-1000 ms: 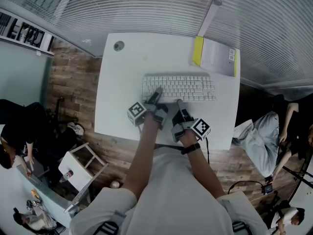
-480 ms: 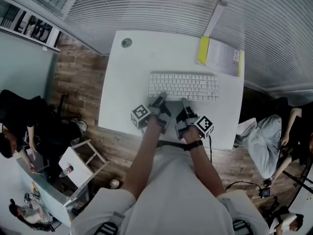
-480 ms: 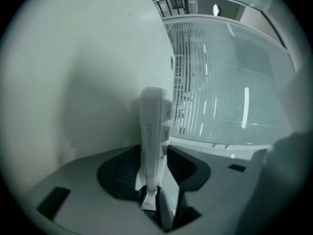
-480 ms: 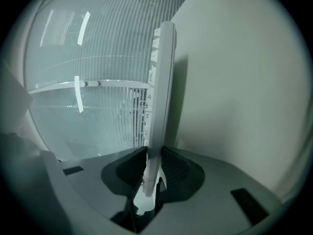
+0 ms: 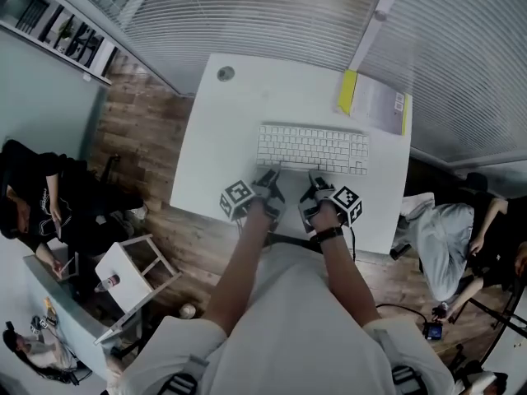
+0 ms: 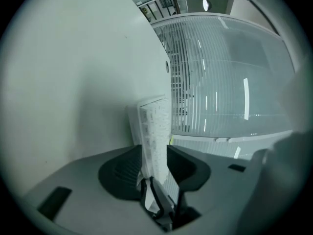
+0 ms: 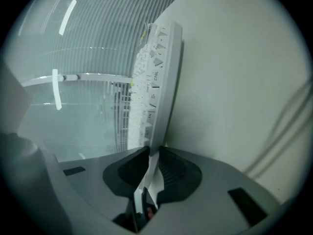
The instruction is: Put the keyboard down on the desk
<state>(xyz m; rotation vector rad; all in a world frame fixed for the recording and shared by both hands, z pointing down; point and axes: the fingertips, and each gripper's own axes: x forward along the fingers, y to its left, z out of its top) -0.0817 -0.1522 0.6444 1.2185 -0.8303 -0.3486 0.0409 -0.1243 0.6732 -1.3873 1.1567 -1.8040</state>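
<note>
Closing on the keyboard (image 5: 313, 148), right tongs (image 5: 312, 184) hide its near edge.

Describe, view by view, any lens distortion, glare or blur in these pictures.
Head view: fisheye curves the desk edges and blinds; light is even. Left gripper view: dark round vignette, glare streaks across the blinds, keyboard soft. Right gripper view: same vignette; key legends readable.

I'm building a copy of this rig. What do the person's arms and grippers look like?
Both the left gripper and right gripper are grey bodies with dark ribbed pads, each carrying a white cube of black square markers. White short sleeves; a dark strap circles the right wrist. The right jaws are closing on the keyboard.
</note>
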